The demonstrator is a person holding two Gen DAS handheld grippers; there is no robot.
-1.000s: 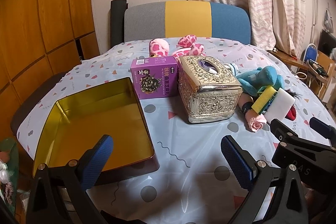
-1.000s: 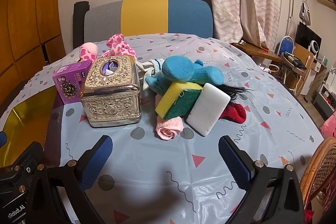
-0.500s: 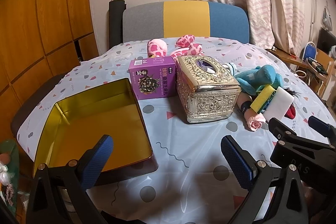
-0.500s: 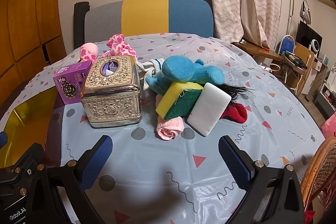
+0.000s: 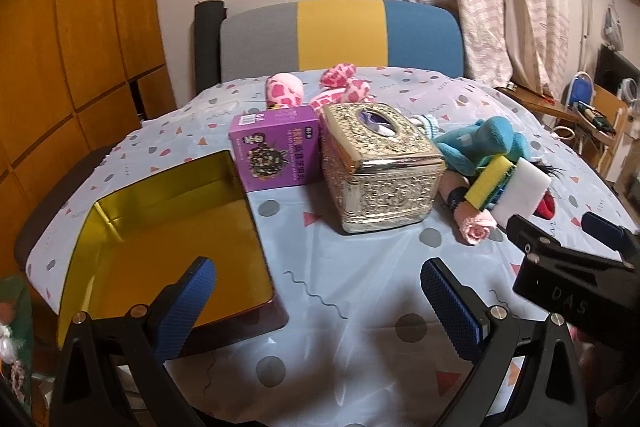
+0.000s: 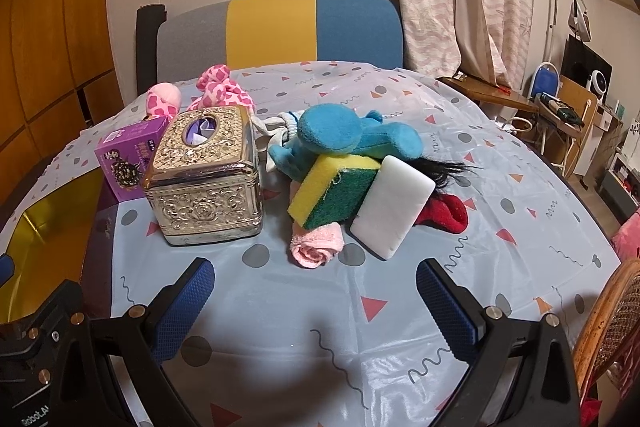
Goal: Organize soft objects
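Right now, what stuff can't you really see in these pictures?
- Pink spotted plush toy: both views, its lower part is hidden behind the purple box and silver tissue box.
- Black hairy thing: right wrist view, mostly hidden behind the white sponge; can't tell what it is.
- Gold tin: left wrist view, near corner covered by the left gripper.

Both views sit low over the near edge of the table covered in pale blue patterned cloth (image 5: 340, 267), facing across it toward the grey, yellow and blue chair back (image 6: 280, 27). The left wrist view stands further left, close to the open gold-lined tin tray (image 5: 168, 227). The right wrist view stands further right, near the yellow and green sponge (image 6: 334, 189). Both share the ornate silver tissue box (image 5: 380, 179), the purple carton (image 6: 132, 155) and the blue plush toy (image 6: 344, 135). Each view catches part of the other black gripper (image 5: 576, 275) at its edge.
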